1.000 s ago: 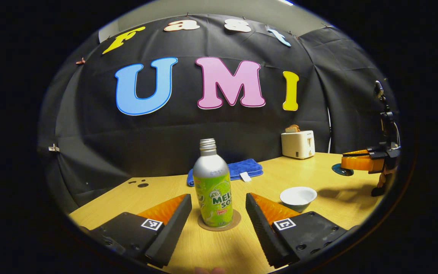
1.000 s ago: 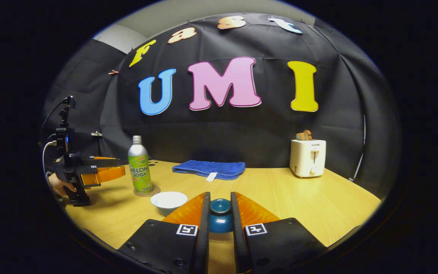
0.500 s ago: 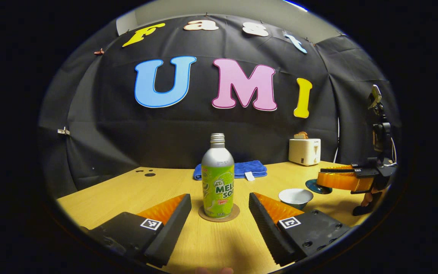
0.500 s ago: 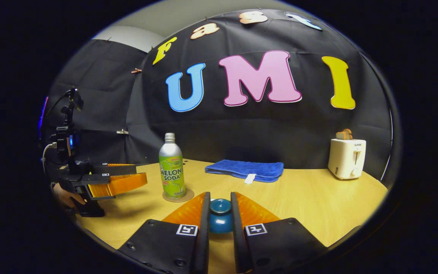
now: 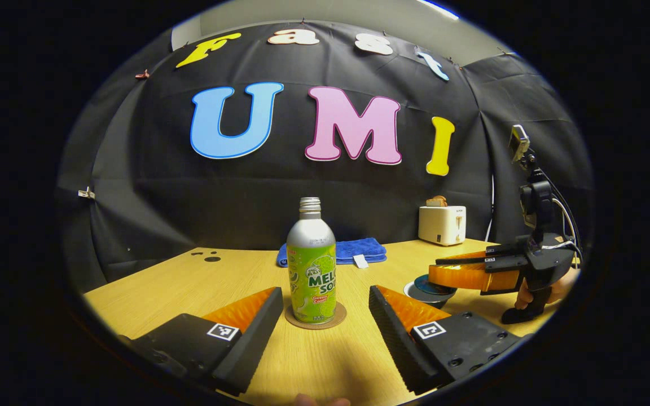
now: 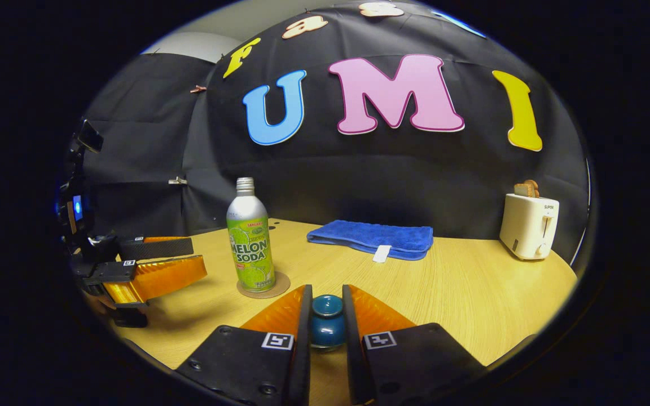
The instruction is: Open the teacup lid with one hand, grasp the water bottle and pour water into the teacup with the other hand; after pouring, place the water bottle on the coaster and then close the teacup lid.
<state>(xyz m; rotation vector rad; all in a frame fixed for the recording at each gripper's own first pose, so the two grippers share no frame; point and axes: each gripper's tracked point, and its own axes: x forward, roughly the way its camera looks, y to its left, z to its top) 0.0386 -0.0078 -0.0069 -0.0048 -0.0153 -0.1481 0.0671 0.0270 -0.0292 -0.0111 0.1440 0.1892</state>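
A silver and green water bottle (image 5: 311, 265) stands upright on a round cork coaster (image 5: 315, 320). My left gripper (image 5: 325, 293) is open just short of it, one finger on each side, touching nothing. In the right gripper view the bottle (image 6: 250, 248) and coaster (image 6: 264, 288) sit left of centre. My right gripper (image 6: 326, 299) is shut on the knob of the dark blue teacup lid (image 6: 326, 324). In the left gripper view that lid (image 5: 431, 285) lies over the teacup (image 5: 415, 294); whether it rests on the rim I cannot tell. The right gripper hides the cup in its own view.
A folded blue cloth (image 6: 373, 238) lies at the back of the wooden table (image 6: 471, 293). A white toaster (image 6: 528, 225) with toast stands at the back right. A hand (image 5: 550, 293) holds the right gripper's grip near the table's right edge.
The right gripper carried the lid left, from beside the open teacup to over it; the cup's white inside is now covered. The left gripper drew back slightly from the bottle, still open.
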